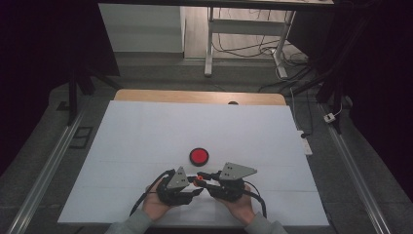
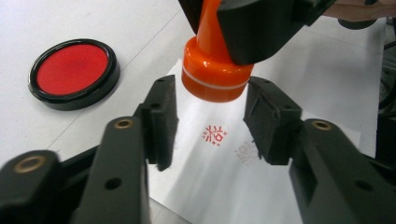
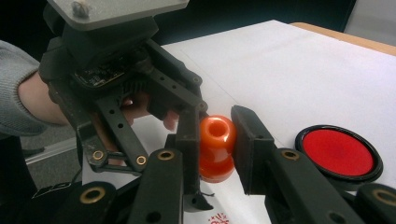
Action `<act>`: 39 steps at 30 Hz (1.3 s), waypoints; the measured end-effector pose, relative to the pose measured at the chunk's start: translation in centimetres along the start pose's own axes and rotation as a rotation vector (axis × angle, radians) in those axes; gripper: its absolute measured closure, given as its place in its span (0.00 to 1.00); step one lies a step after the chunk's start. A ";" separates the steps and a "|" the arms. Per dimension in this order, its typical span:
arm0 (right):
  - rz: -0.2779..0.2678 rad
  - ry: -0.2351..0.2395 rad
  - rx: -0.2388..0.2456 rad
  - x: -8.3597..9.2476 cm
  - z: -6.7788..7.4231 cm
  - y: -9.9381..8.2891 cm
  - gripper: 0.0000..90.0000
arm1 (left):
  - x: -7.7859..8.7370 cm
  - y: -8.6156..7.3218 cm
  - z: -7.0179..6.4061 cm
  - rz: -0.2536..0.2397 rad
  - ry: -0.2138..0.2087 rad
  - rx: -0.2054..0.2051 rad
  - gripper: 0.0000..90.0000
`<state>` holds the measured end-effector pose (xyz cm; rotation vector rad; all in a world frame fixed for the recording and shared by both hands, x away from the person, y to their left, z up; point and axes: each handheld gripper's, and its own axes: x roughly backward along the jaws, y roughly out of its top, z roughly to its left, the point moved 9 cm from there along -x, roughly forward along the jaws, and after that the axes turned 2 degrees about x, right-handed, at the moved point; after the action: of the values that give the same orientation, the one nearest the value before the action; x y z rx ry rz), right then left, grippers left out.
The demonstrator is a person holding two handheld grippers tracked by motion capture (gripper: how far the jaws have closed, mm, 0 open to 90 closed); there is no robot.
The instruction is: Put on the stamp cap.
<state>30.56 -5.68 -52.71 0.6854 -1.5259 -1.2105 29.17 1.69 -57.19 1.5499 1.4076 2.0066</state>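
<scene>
My right gripper (image 3: 215, 135) is shut on the neck of an orange stamp (image 3: 215, 144), which it holds upright just above a white paper sheet (image 2: 224, 182). A red imprint (image 2: 215, 135) and a fainter one (image 2: 247, 151) mark the sheet below the stamp (image 2: 215, 70). My left gripper (image 2: 212, 116) stands open low over the sheet, one jaw on each side of the imprint, with nothing between them. In the high view both grippers, the left (image 1: 195, 189) and the right (image 1: 199, 178), meet near the table's front middle. A round red ink pad (image 1: 198, 156) in a black case lies just beyond them.
The white table top (image 1: 146, 136) stretches wide to the left, right and far side of the grippers. A wooden edge (image 1: 195, 96) shows at the back. Metal rails (image 1: 48, 165) run along both sides, and desk legs and cables stand on the floor beyond.
</scene>
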 end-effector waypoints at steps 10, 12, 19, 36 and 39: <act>-0.008 -0.009 0.000 0.3 -0.2 0.2 0.81 | 0.7 -0.6 0.8 0.022 0.019 0.022 0.47; -0.009 -0.011 0.000 0.3 -0.3 0.2 0.81 | 1.0 -0.7 1.0 0.024 0.028 0.021 0.46; -0.010 -0.018 -0.007 0.5 -0.7 0.2 0.81 | 2.2 -1.3 1.9 0.009 0.050 0.058 0.44; -0.031 -0.053 -0.016 1.7 -2.1 0.7 0.81 | 5.6 -3.4 4.8 -0.010 0.090 0.169 0.39; -0.035 -0.064 -0.011 2.0 -2.3 0.8 0.81 | 5.9 -3.6 4.9 -0.007 0.097 0.172 0.39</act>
<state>32.20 -7.98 -51.32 0.6741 -1.5642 -1.2764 29.67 10.18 -56.53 1.5296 1.6601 2.0285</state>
